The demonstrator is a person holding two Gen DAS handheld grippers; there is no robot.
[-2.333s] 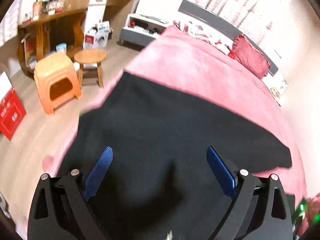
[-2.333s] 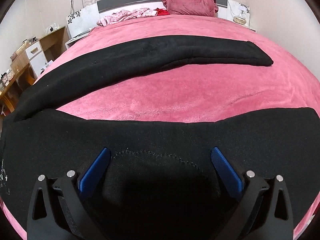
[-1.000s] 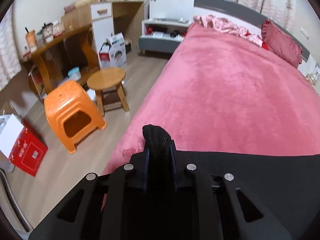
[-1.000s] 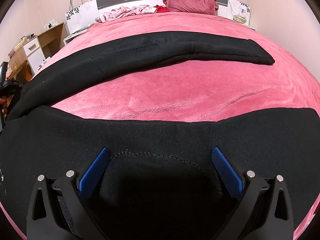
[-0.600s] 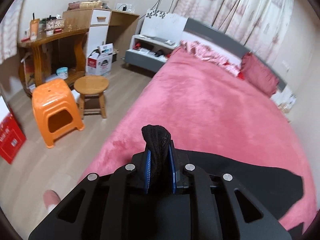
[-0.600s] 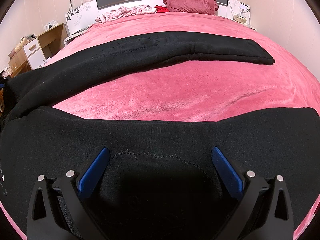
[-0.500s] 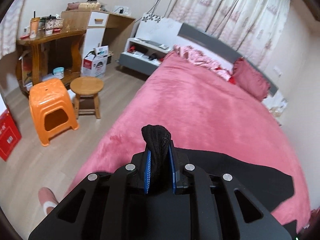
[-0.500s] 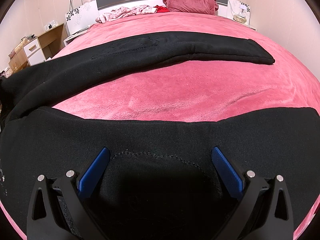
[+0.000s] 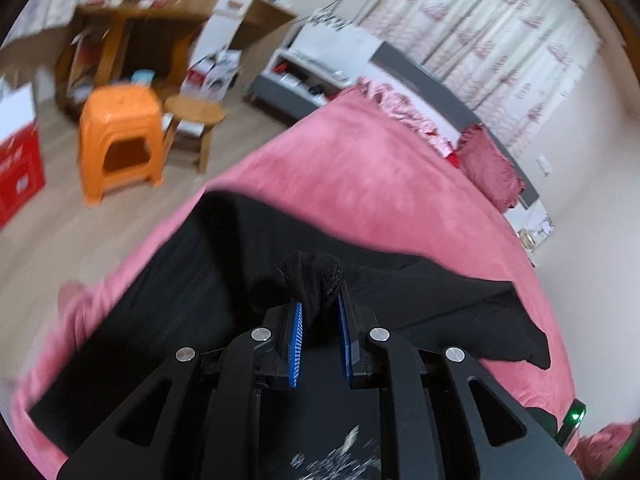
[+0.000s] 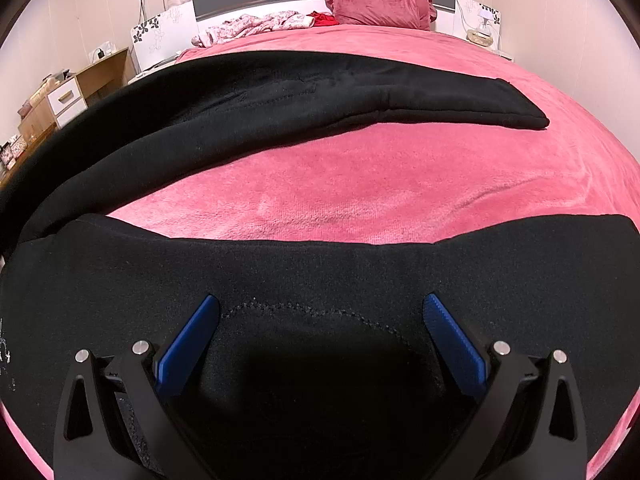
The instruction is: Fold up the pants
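Observation:
Black pants (image 10: 304,92) lie spread on a pink bed (image 10: 380,184), one leg across the far side and the other leg (image 10: 360,276) across the near side. My left gripper (image 9: 319,308) is shut on a bunched edge of the pants (image 9: 314,280), held above the black cloth (image 9: 192,280) near the bed's left edge. My right gripper (image 10: 320,316) is open and rests over the near leg, its blue pads (image 10: 192,332) wide apart on the cloth, holding nothing.
An orange plastic stool (image 9: 120,136) and a round wooden stool (image 9: 194,120) stand on the floor left of the bed. A wooden desk (image 9: 132,28) and a red box (image 9: 18,164) are beyond. A dark pink pillow (image 10: 380,4) and crumpled bedding (image 10: 256,26) lie at the headboard.
My left gripper closed on the pants' edge, lifted it, and now carries it over the black cloth. The far leg has shifted nearer in the right view. The right gripper has not moved.

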